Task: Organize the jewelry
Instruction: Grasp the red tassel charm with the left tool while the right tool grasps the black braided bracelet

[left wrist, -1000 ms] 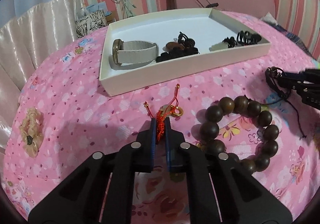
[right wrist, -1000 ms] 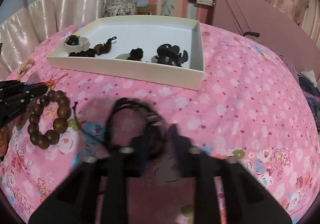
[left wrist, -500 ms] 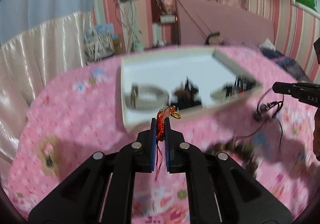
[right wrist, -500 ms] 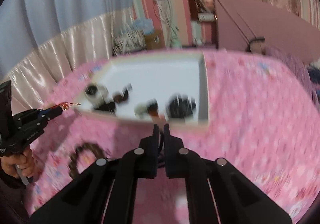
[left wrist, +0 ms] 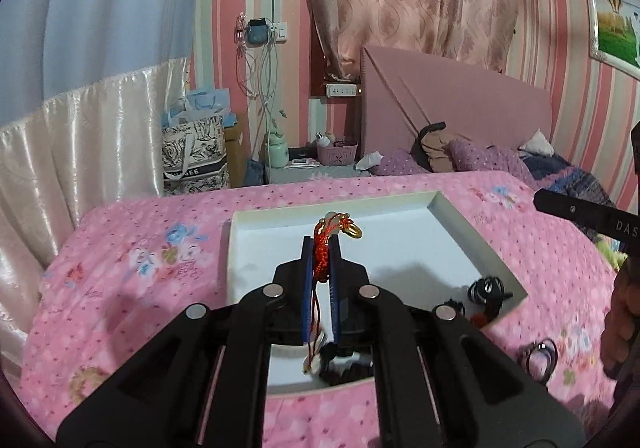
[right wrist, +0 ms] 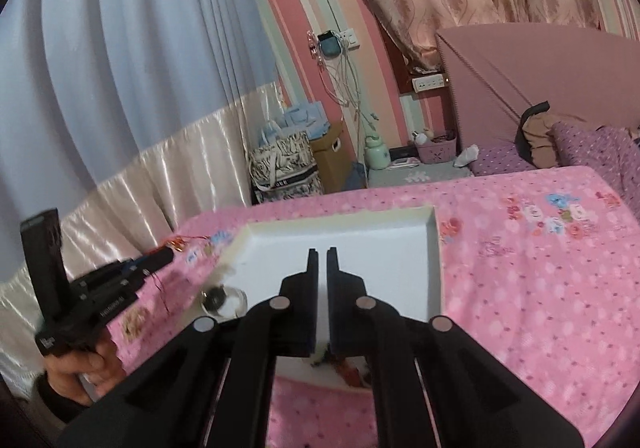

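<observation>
Left gripper (left wrist: 321,244) is clamped on the red cord charm (left wrist: 320,260), held up over the white tray (left wrist: 472,232). The red knotted cord runs between the 2 blue-lined fingers (left wrist: 307,280); a gold ring (left wrist: 354,231) and a pale bead stick out past the tips, and loose red strands with a small pale piece hang down behind the fingers.

Right gripper (right wrist: 319,254): fingers nearly together, only a thin slit between them; nothing visible in the slit, and I cannot tell whether they hold anything lower down. It also sits above the tray, pointing toward the far wall.

Tray rests on the pink floral bedspread (left wrist: 160,248). Inside it, near the front right corner, there is a black hair claw (left wrist: 488,290) and more dark items partly hidden by the left gripper body. The right view shows a watch (right wrist: 224,298) near the tray's left edge, blurred.

A dark corded piece (left wrist: 540,358) lies on the bedspread right of the tray, outside it.
</observation>
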{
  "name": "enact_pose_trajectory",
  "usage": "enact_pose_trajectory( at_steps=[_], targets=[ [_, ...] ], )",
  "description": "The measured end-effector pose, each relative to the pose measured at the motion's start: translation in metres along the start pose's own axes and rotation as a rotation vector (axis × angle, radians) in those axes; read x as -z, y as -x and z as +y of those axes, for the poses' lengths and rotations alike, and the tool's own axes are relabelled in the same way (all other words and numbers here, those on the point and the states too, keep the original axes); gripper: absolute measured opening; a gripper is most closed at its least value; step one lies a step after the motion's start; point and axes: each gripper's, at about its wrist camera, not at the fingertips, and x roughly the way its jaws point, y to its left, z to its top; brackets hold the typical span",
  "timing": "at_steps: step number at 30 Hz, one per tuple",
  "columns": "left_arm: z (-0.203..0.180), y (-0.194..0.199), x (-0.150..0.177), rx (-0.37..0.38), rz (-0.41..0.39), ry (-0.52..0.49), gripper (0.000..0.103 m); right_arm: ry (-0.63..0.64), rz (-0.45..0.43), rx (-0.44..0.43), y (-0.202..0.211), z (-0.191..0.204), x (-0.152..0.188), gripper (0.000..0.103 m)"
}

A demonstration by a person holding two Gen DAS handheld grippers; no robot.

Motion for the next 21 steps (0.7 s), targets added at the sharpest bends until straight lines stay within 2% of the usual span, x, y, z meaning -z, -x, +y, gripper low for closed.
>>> enact_pose_trajectory(
  at_steps=[3, 5, 8, 12, 14, 15, 18, 21],
  targets=[
    [0.003, -0.016, 0.006, 0.015, 0.021, 0.026, 0.005, 0.001, 0.018, -0.016, -0.017, 0.0, 0.009, 0.003],
    [0.003, -0.025, 0.014, 0.02, 0.033, 0.035, 0.005, 0.001, 0.036, 0.007, -0.021, -0.006, 0.018, 0.003],
    [0.001, -0.028, 0.025, 0.014, 0.029, 0.013, 0.005, -0.003, 0.129, 0.017, -0.021, -0.019, 0.032, 0.007],
    [-0.002, -0.035, 0.035, 0.025, 0.038, 0.009, 0.005, 0.121, 0.209, 0.113, 0.008, -0.017, 0.065, 0.008],
    [0.0, -0.033, 0.036, 0.027, 0.034, 0.011, 0.005, 0.115, 0.245, 0.147, 0.023, -0.028, 0.085, 0.024],
    [0.002, -0.032, 0.036, 0.027, 0.033, 0.015, 0.005, 0.112, 0.255, 0.164, 0.028, -0.032, 0.091, 0.045],
    [0.005, -0.031, 0.037, 0.033, 0.032, 0.032, 0.005, 0.13, 0.297, 0.193, 0.032, -0.038, 0.112, 0.048],
    [0.009, -0.032, 0.04, 0.036, 0.041, 0.044, 0.005, 0.131, 0.371, 0.195, 0.022, -0.041, 0.129, 0.042]
  ],
)
